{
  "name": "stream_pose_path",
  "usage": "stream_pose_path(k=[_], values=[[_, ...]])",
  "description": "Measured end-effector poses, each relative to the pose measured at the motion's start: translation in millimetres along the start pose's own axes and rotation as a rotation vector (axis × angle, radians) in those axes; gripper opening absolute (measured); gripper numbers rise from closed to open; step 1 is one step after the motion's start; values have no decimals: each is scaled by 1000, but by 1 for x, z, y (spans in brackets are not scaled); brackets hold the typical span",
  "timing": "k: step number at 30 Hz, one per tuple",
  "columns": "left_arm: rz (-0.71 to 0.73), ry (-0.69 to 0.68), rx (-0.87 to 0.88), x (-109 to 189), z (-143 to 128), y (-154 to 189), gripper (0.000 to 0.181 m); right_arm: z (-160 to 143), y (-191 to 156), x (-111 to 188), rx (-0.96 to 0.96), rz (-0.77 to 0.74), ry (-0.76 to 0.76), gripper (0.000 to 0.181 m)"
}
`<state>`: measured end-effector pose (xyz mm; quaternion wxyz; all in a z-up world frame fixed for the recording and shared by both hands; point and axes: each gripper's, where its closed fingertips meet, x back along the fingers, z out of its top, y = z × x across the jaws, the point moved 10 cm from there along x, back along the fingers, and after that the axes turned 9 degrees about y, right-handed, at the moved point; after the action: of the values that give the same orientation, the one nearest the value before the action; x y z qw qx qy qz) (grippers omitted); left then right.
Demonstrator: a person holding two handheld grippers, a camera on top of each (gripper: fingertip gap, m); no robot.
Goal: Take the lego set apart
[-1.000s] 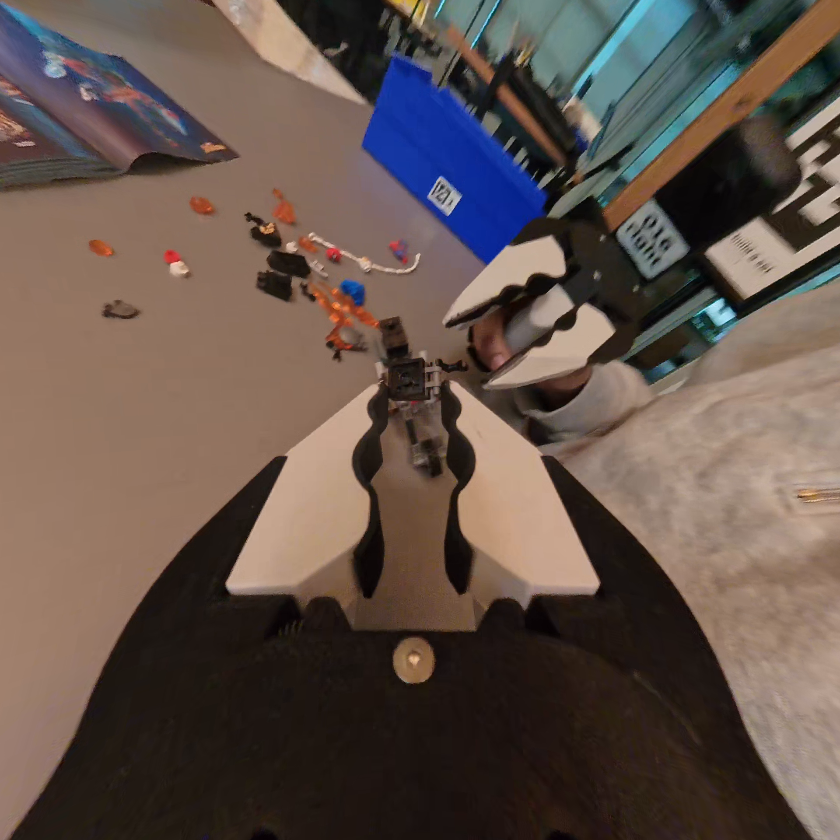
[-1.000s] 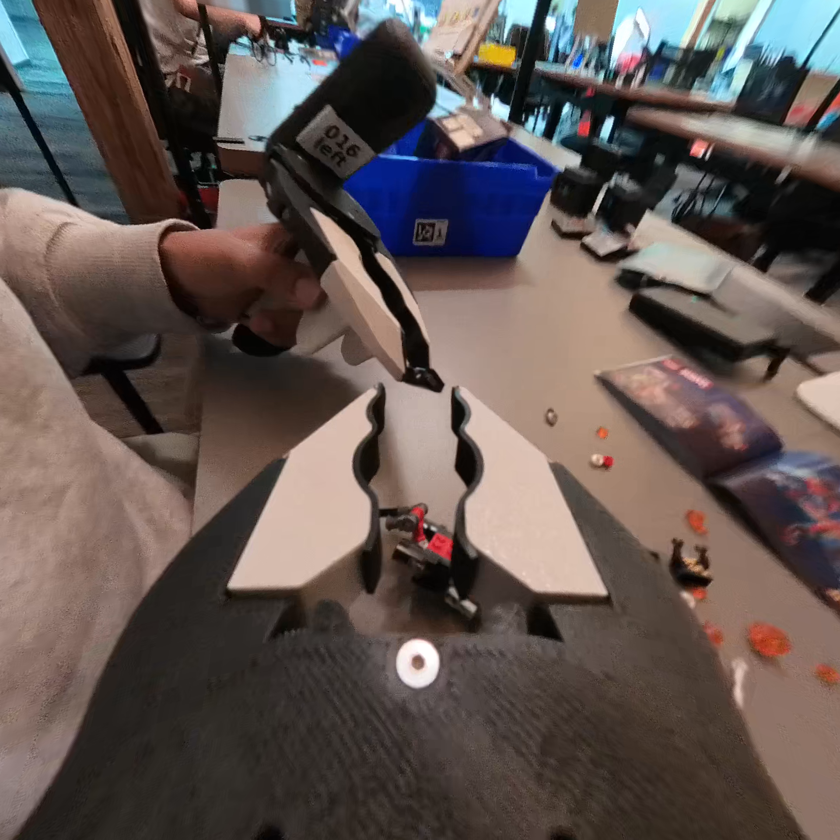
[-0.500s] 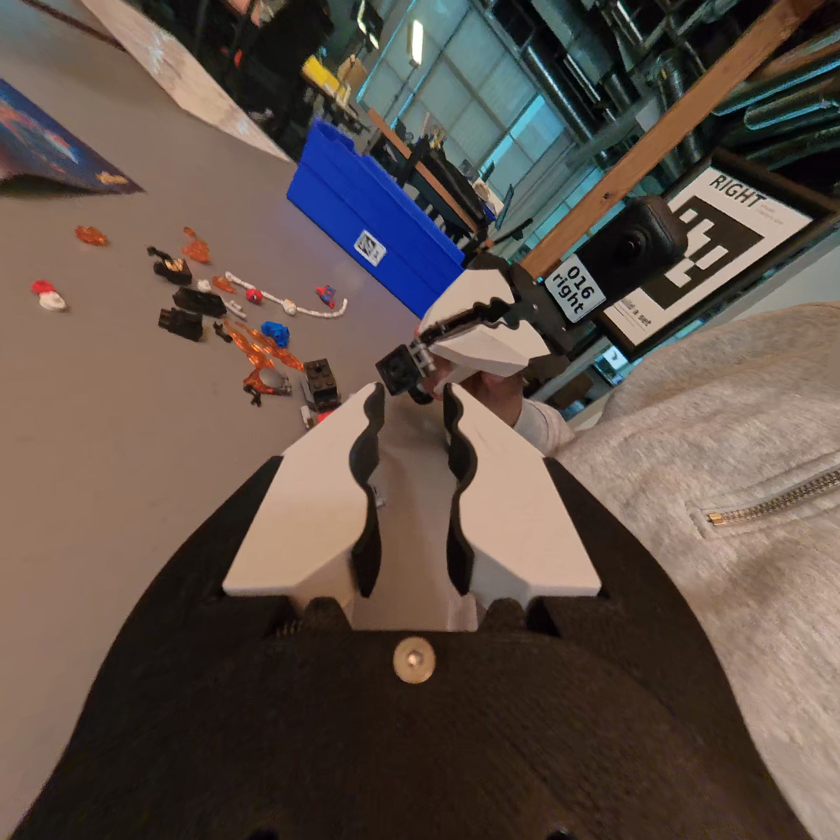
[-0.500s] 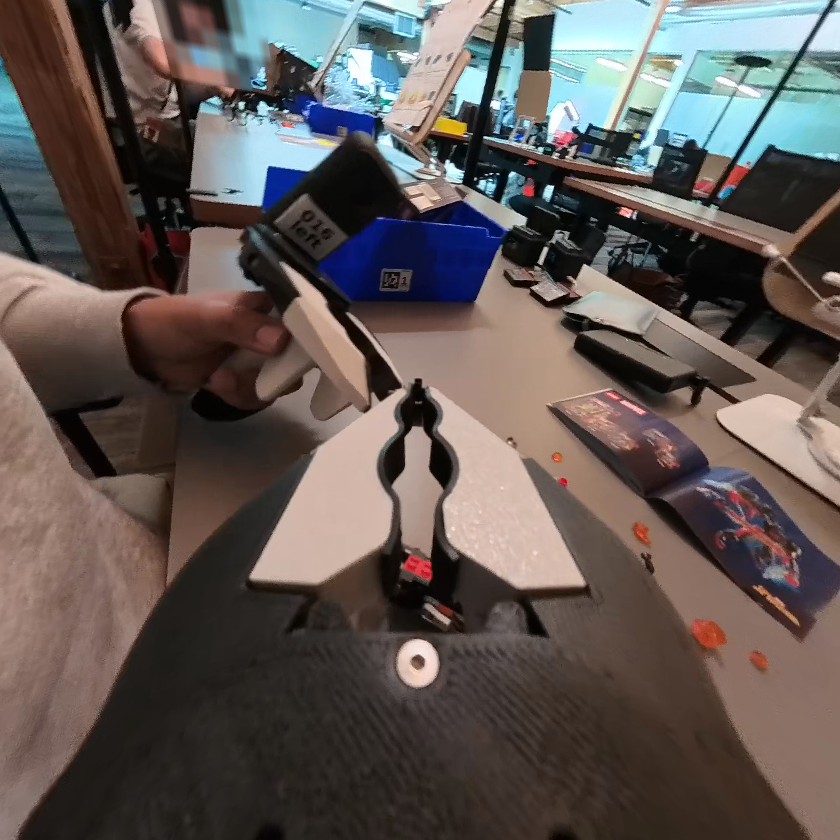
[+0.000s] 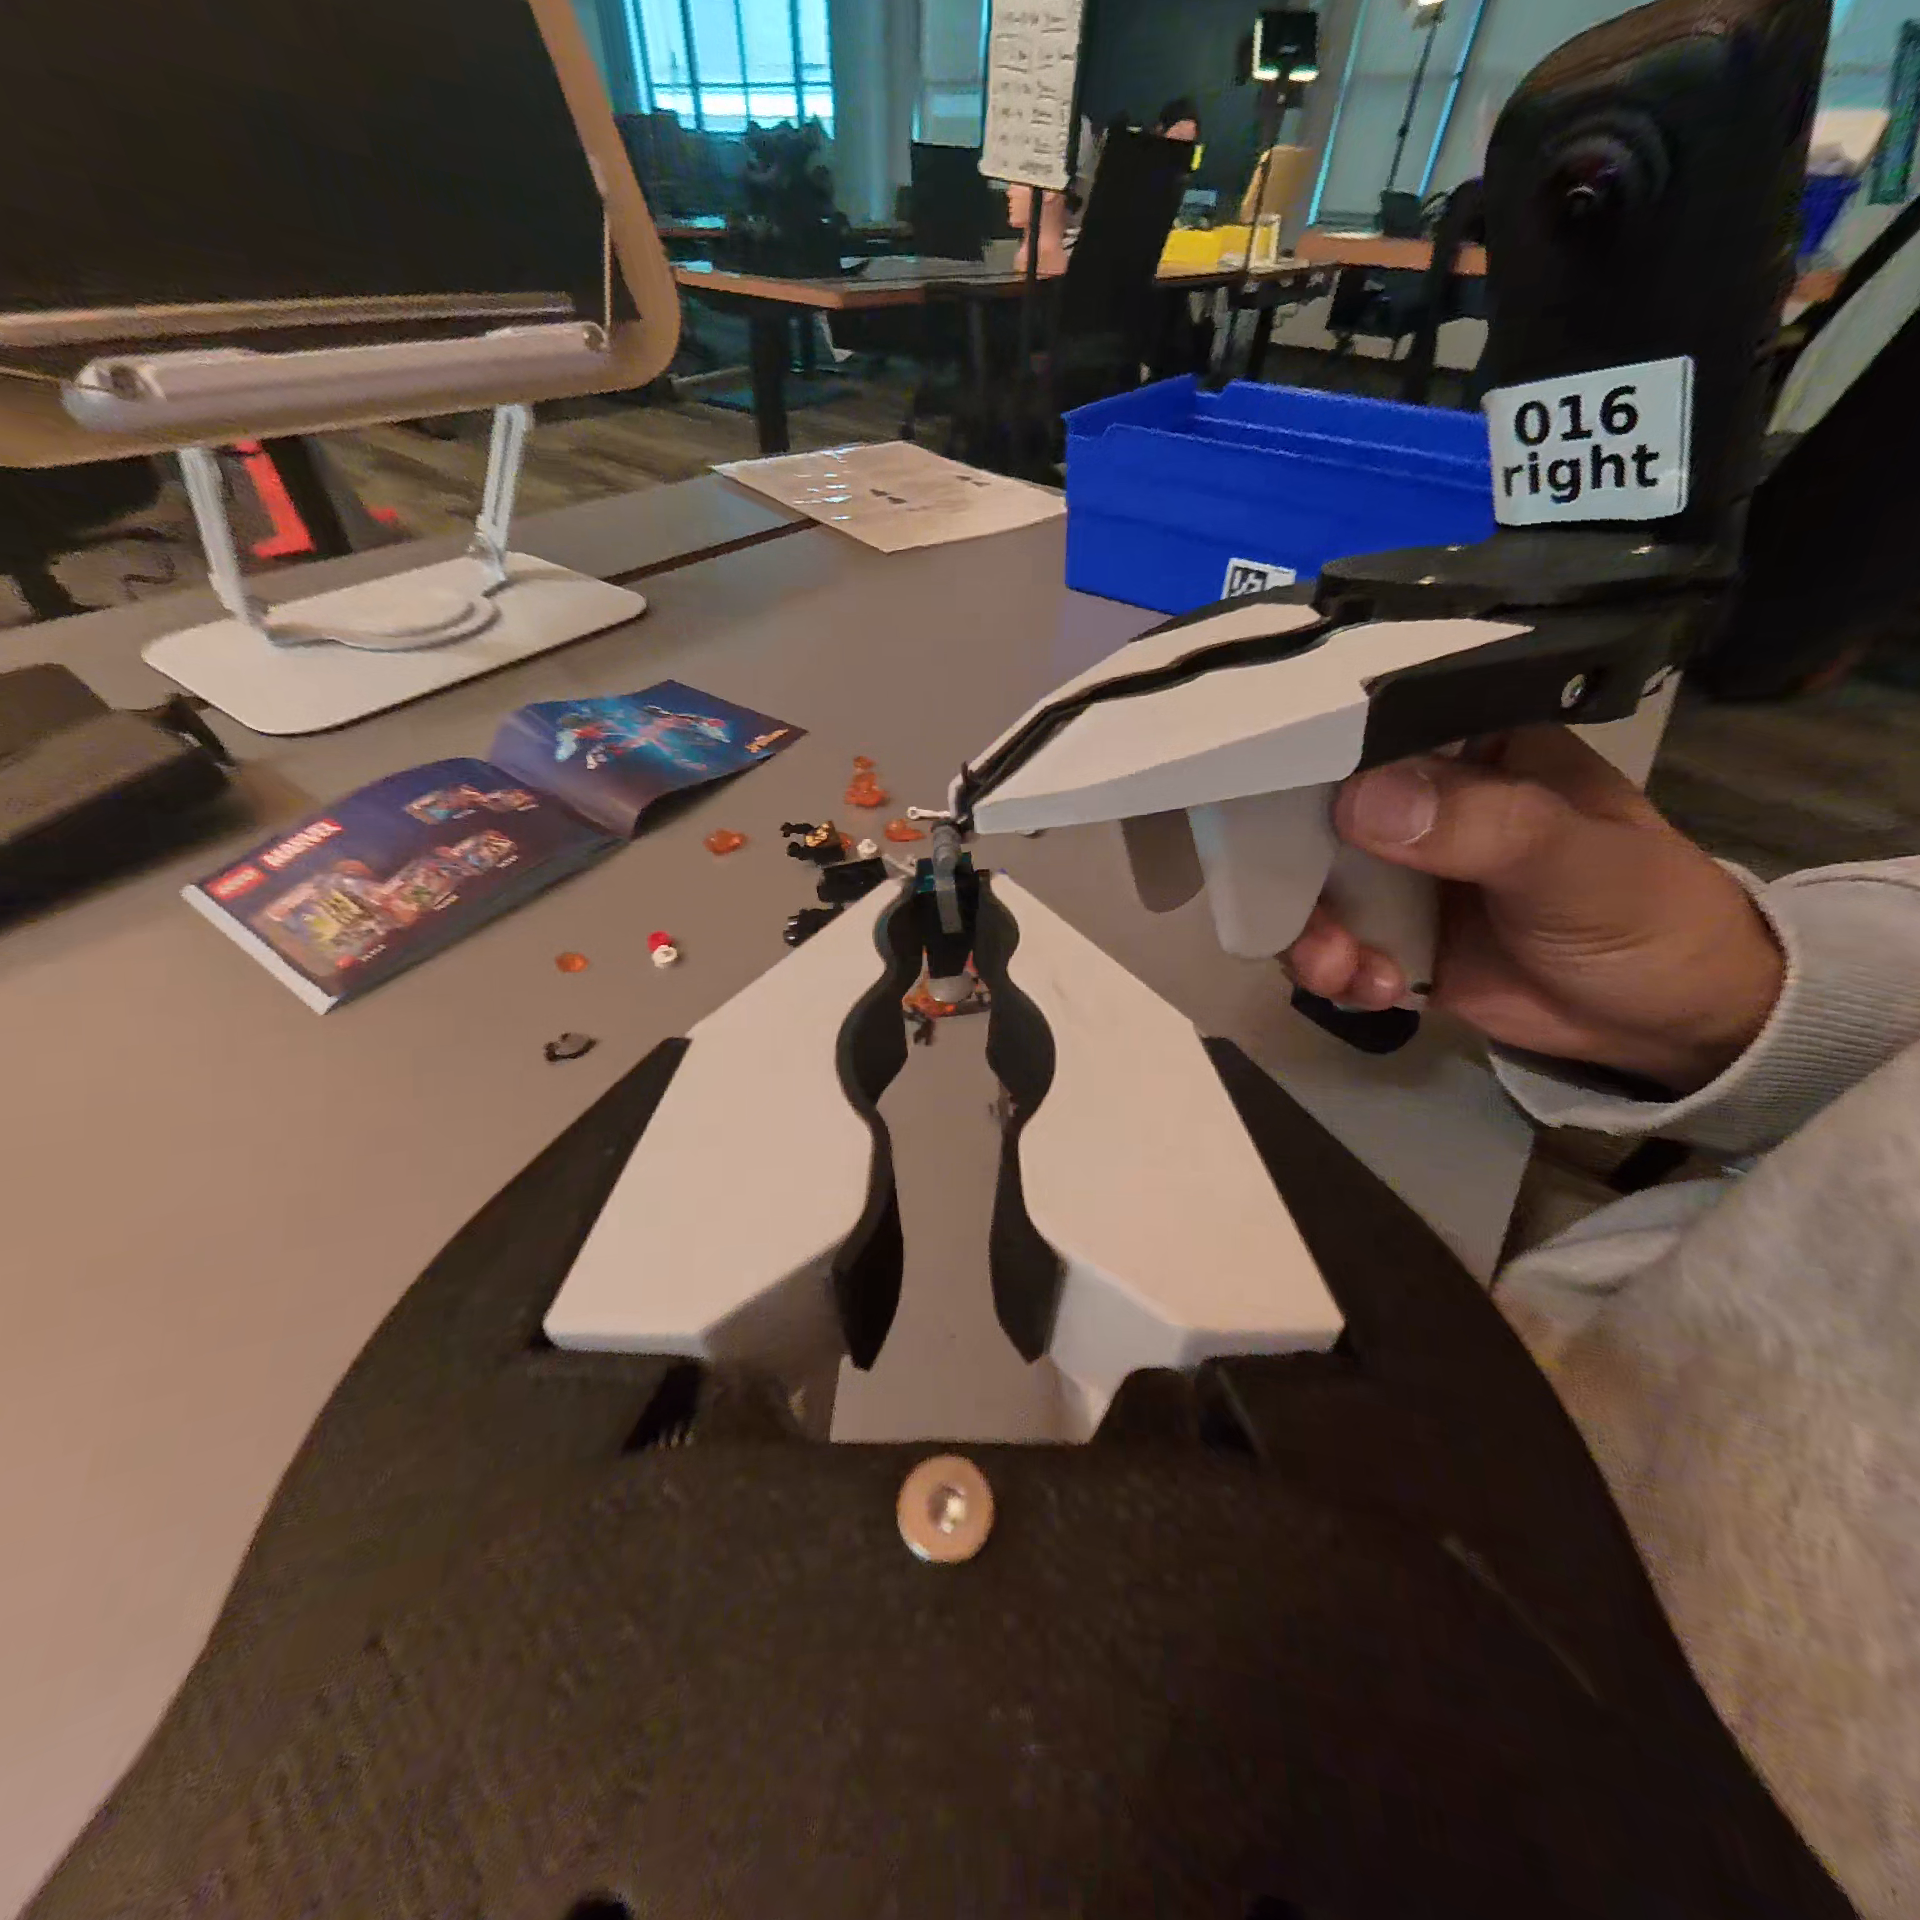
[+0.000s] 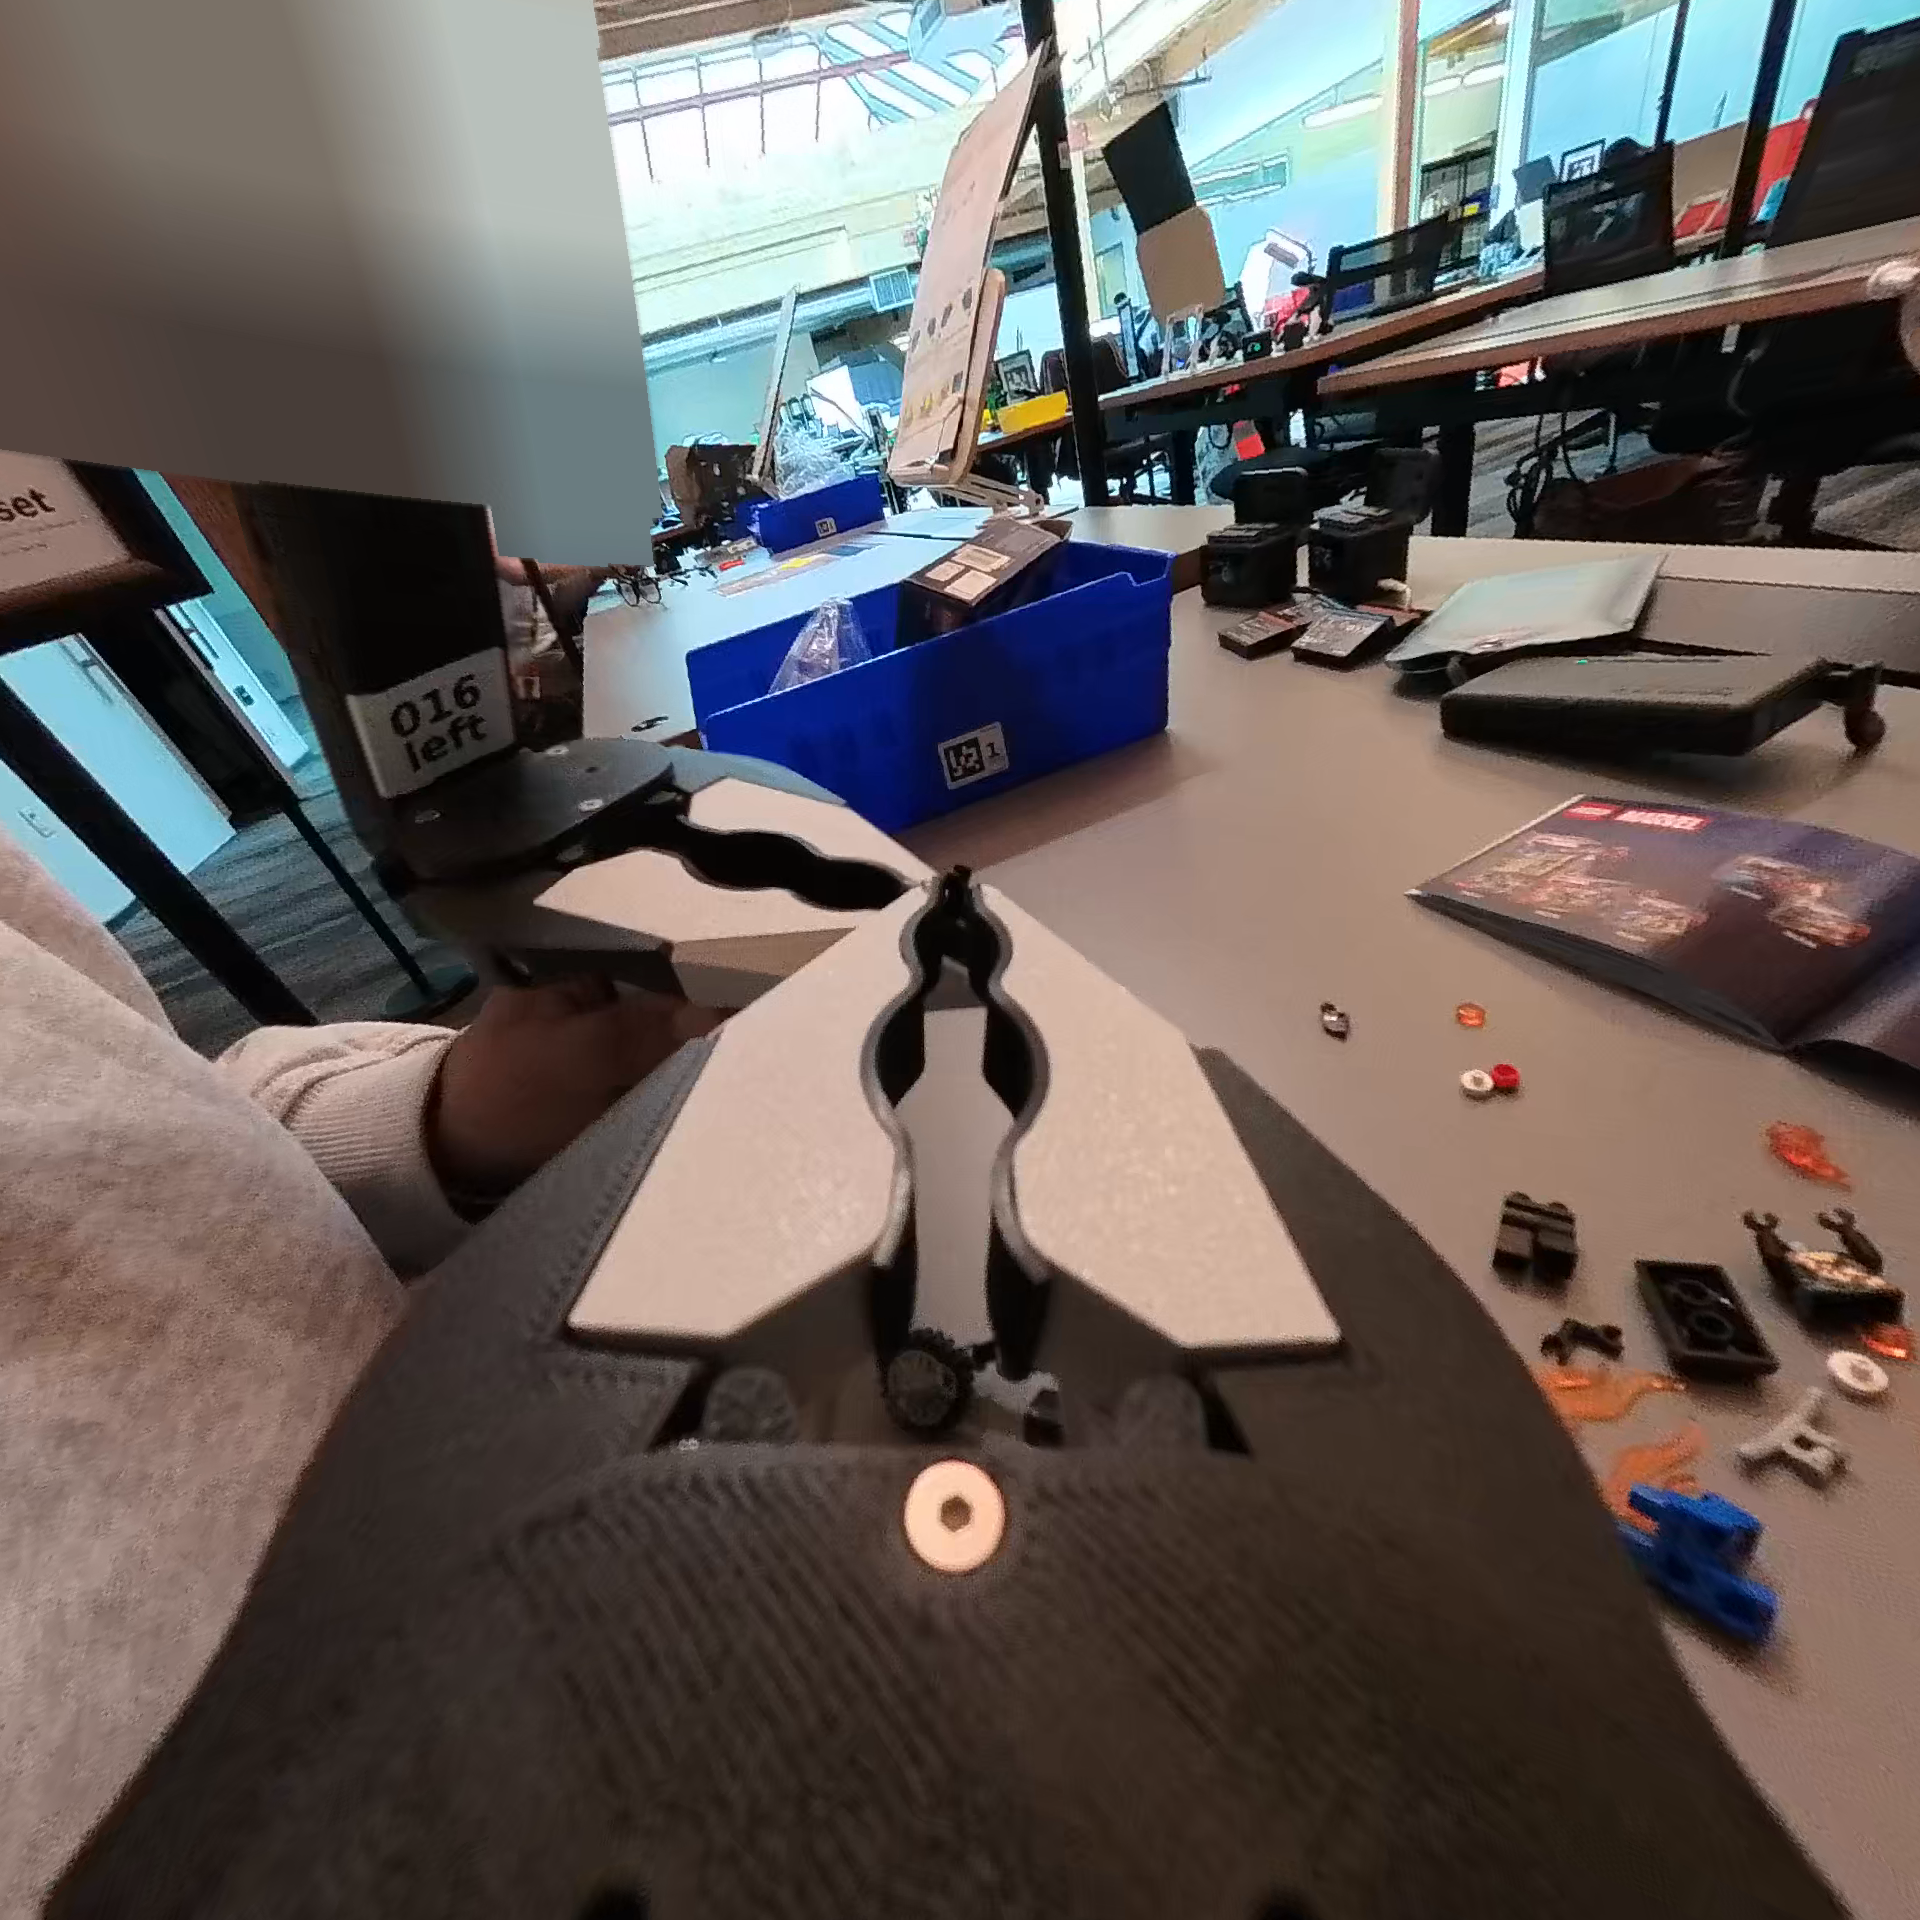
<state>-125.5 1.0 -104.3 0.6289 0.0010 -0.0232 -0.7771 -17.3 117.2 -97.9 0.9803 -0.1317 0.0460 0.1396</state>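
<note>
My left gripper (image 5: 948, 896) pinches the lego model (image 5: 943, 914) at its tips, above the table (image 5: 260, 1122). My right gripper (image 6: 958, 891) is pressed together on the model's thin black part (image 6: 957, 886).

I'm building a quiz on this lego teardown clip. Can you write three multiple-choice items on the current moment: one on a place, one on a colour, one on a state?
1. Where does the open instruction booklet lie?
A. in the bin
B. flat on the grey table
C. on the stand

2. What colour is the storage bin?
A. blue
B. green
C. white

3. How are the right gripper fingers set?
A. wide open
B. out of sight
C. closed on a small lego piece

Answers:
1 B, its pages spread on the tabletop beside loose orange pieces.
2 A, both views show blue walls.
3 C, the tips meet at a thin part, just above the lego assembly in the left gripper.
</note>
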Motion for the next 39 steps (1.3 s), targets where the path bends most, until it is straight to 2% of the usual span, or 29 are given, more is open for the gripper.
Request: stream_pose_path(k=[3,6,8,10,11,14,20,23,25,27,31,34,39], values=[[36,4,-57,1,1,3,6,1,0,0,-18,7,4,0],[133,-20,-225,-1,2,11,6,2,0,0,-19,-16,-10,0],[157,-19,-334,-1,4,18,6,4,3,1,30,-120,-32,1],[170,20,-347,0,11,26,6,6,12,7,134,-247,-57,1],[179,-4,-336,-2,10,25,6,9,16,11,134,-262,-52,1],[137,-27,-186,-6,2,12,6,14,34,22,80,-304,-42,1],[-26,-48,271,-11,-17,-13,6,-19,102,43,-26,-498,-412,2],[-67,-42,425,-12,-25,-21,6,-29,117,46,-87,-542,-513,15],[-77,-49,460,-13,-29,-23,6,-27,115,44,-62,-540,-502,23],[-106,-40,474,-13,-30,-23,6,-18,104,41,15,-492,-438,32],[-166,-34,450,-15,-27,-19,6,1,69,28,153,-261,-304,26],[-208,-28,425,-17,-24,-16,5,4,46,18,53,22,-264,25],[-318,-45,405,-18,-22,-7,6,3,35,13,-120,287,-193,18]])
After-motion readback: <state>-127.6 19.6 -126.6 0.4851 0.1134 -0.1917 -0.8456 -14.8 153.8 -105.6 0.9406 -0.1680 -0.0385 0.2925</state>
